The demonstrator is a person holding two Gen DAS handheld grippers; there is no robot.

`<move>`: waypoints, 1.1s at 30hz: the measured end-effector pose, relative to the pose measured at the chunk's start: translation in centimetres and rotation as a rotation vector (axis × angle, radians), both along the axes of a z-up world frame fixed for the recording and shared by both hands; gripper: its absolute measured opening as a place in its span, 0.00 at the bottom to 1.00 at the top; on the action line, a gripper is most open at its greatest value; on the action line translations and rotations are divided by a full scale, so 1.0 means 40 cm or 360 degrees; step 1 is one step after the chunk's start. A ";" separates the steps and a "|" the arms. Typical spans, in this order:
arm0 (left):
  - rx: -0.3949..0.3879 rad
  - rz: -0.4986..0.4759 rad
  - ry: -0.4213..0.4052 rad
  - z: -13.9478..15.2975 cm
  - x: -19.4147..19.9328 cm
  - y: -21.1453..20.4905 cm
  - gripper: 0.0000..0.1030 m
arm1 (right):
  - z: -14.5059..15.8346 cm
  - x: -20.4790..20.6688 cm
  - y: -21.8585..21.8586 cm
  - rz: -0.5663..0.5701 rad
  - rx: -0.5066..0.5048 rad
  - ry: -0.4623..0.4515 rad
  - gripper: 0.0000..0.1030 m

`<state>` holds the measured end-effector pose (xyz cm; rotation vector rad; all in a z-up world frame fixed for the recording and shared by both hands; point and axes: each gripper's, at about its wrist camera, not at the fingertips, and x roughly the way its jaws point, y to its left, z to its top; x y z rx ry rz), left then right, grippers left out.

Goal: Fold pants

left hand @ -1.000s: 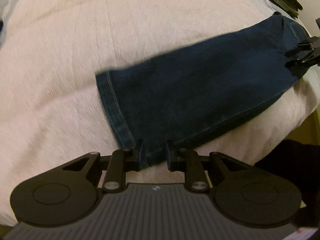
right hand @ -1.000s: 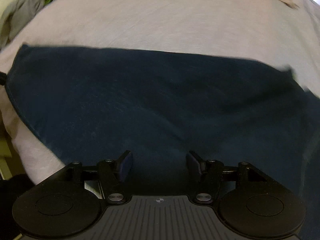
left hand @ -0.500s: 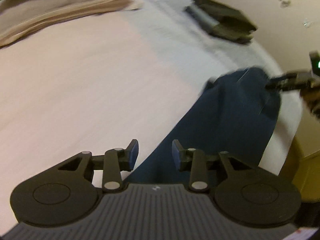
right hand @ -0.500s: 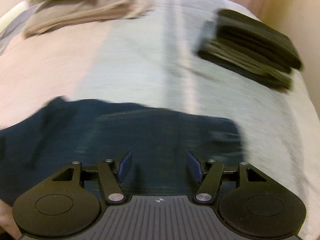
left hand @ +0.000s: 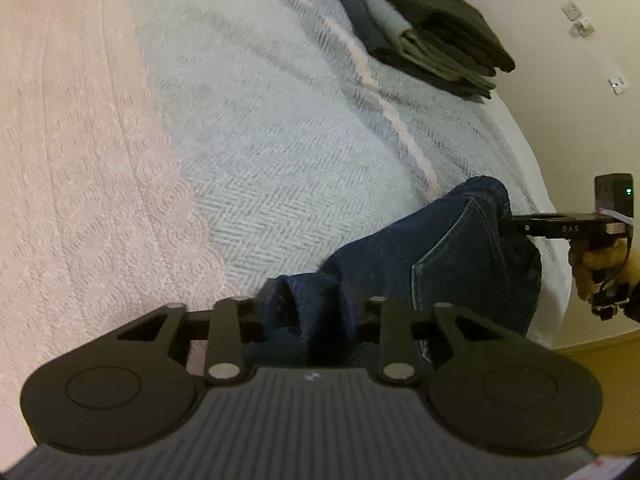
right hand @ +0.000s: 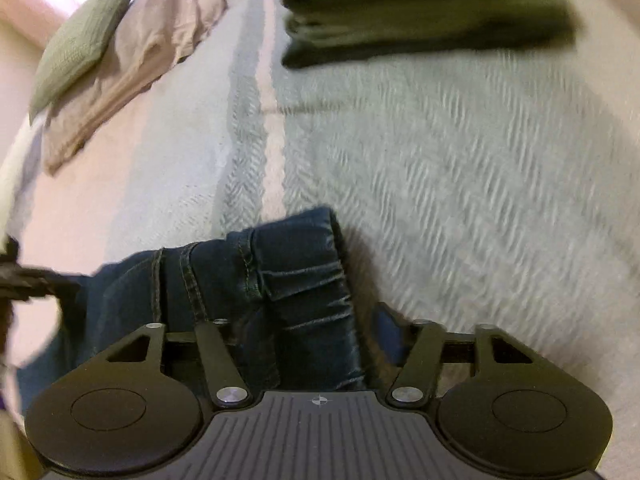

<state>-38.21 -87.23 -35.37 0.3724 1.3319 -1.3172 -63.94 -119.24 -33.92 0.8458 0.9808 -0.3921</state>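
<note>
Dark blue jeans (left hand: 440, 264) lie bunched on the bed, back pocket showing. My left gripper (left hand: 316, 304) is shut on a thick wad of the leg end, and cloth spills over its right finger. In the right wrist view the waistband with belt loops (right hand: 292, 264) runs between the wide-apart jaws of my right gripper (right hand: 316, 320). Its right pad (right hand: 386, 316) shows clear of the cloth; the left finger is hidden. The right gripper (left hand: 516, 226) meets the jeans' far end side-on, with a hand (left hand: 600, 260) behind it. The left gripper (right hand: 36, 280) is a dark blur.
A stack of folded dark clothes (left hand: 432, 28) sits at the far end of the bed, also in the right wrist view (right hand: 420, 12). The grey herringbone blanket (left hand: 280, 120) borders a pink cover (left hand: 80, 160). A green pillow (right hand: 84, 36) lies far left. The floor (left hand: 600, 360) shows beyond the right bed edge.
The left gripper has carried the leg end across to the waist end, so the long flat jeans are now bunched short. Both views have tilted up toward the folded stack.
</note>
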 end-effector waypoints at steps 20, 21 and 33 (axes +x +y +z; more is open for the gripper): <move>0.0071 0.0311 -0.0133 0.010 0.124 0.083 0.00 | 0.092 -0.181 0.110 -0.0511 -0.0188 0.0028 0.52; 0.0052 0.0326 -0.0172 0.034 0.128 0.097 0.00 | 0.099 -0.207 0.136 -0.0568 -0.0177 0.0013 0.57; -0.0046 -0.0093 -0.0206 0.074 -0.103 0.097 0.03 | -0.016 -0.286 0.210 -0.0968 0.0123 -0.0194 0.17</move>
